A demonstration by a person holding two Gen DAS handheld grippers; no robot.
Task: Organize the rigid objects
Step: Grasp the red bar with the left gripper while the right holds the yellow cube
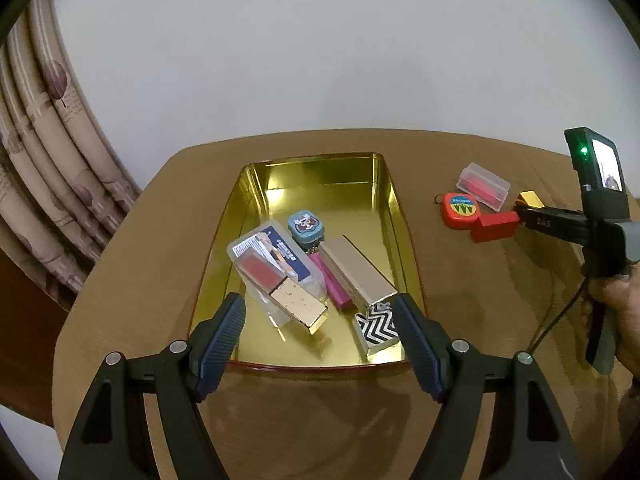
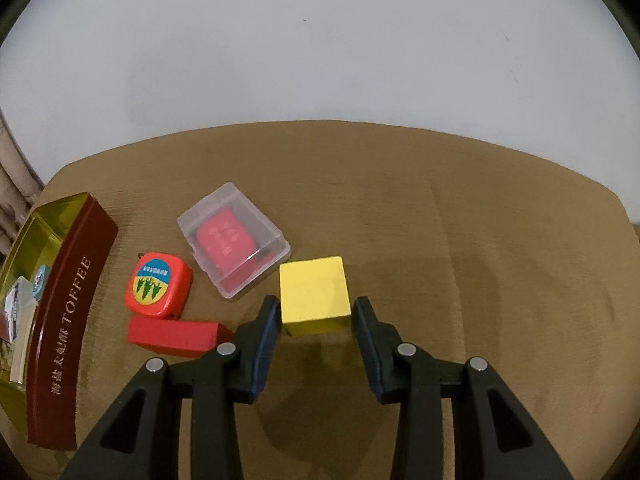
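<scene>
Jaws of the right gripper (image 2: 313,312) stand narrowly apart at lower centre, flanking the yellow cube (image 2: 313,294) with the pads seemingly not pressing it. Left gripper (image 1: 320,312) gapes wide and empty over the gold tin (image 1: 384,184); a red block (image 2: 172,336) lies left of the cube.

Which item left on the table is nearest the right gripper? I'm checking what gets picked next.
The yellow block: it sits between the right gripper's fingertips, while the red block, tape measure and clear case lie off to its left.
</scene>
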